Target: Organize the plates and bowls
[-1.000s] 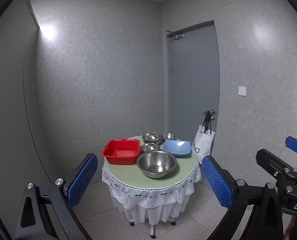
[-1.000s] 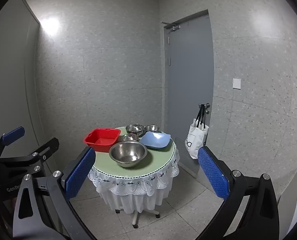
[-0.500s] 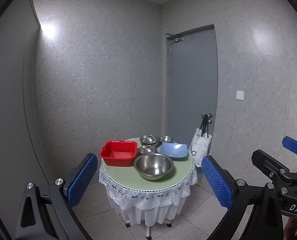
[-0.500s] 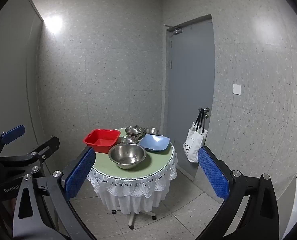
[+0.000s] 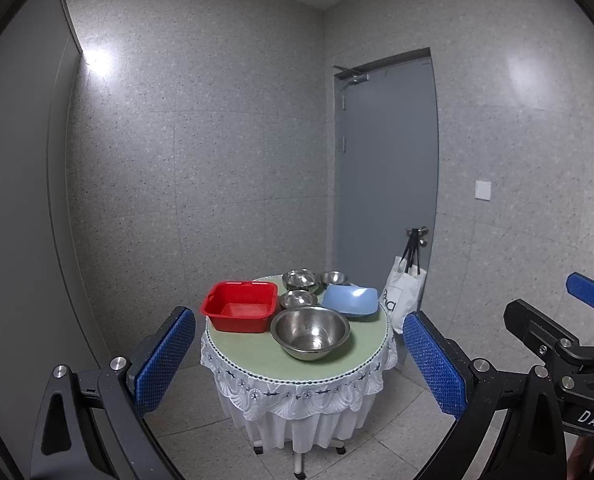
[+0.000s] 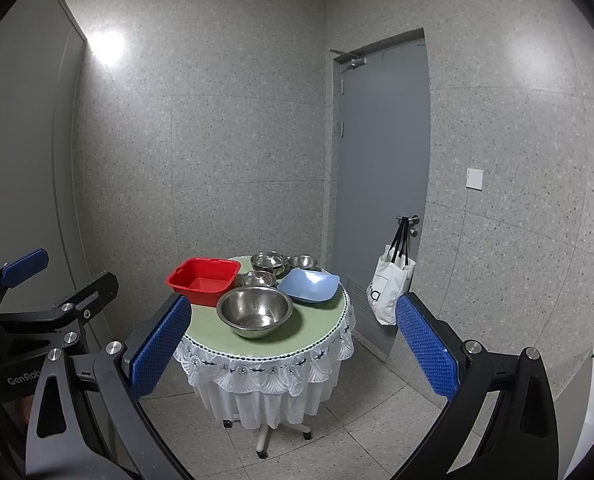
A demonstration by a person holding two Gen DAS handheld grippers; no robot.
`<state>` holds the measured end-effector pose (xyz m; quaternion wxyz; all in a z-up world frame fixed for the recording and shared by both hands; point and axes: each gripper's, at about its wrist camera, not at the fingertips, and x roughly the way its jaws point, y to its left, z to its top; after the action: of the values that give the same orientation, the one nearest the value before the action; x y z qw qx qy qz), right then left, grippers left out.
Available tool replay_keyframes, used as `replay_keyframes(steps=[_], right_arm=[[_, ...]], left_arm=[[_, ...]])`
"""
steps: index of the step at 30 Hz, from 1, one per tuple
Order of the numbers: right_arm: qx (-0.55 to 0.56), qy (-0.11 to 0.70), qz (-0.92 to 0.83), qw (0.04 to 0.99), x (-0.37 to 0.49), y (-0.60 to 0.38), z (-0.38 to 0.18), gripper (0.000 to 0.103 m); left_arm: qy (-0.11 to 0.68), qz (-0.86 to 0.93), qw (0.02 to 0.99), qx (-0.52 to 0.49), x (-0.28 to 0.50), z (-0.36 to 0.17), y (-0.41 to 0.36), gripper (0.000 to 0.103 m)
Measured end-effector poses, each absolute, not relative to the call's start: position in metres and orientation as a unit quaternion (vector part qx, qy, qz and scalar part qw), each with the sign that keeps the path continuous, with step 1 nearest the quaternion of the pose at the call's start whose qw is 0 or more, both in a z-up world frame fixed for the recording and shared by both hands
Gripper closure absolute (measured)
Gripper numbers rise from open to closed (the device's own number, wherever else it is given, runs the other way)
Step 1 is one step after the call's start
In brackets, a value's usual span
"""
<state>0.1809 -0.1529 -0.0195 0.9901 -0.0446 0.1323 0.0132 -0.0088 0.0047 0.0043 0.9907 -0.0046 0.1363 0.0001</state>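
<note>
A small round table (image 5: pixel 353 358) (image 6: pixel 217 334) with a green top and white lace skirt stands ahead. On it are a red square basin (image 5: pixel 239 311) (image 6: pixel 203 280), a large steel bowl (image 5: pixel 310 332) (image 6: pixel 254 311), a blue square bowl (image 5: pixel 351 299) (image 6: pixel 309 285), and three small steel bowls (image 5: pixel 298 298) (image 6: pixel 258 279) behind. My left gripper (image 5: pixel 299 354) and right gripper (image 6: pixel 291 346) are both open and empty, well short of the table.
A grey door (image 5: pixel 385 168) is behind the table on the right, with a white tote bag (image 5: pixel 403 300) (image 6: pixel 389 294) hanging from its handle. Speckled grey walls close the corner. Tiled floor lies around the table's wheeled base (image 6: pixel 263 438).
Both views have tilted slightly, so the table sits a little lower and more central in the frames. Both grippers stay open; nothing on the table has moved.
</note>
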Motion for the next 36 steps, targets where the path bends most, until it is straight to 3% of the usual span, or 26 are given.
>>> replay_keyframes(steps=[36], right_arm=[[-0.045,0.126,0.003,0.991,0.163,-0.149,-0.015,0.000]], left_arm=[[0.131,-0.010,0.991,-0.004,-0.014,0.002,0.010,0.001]])
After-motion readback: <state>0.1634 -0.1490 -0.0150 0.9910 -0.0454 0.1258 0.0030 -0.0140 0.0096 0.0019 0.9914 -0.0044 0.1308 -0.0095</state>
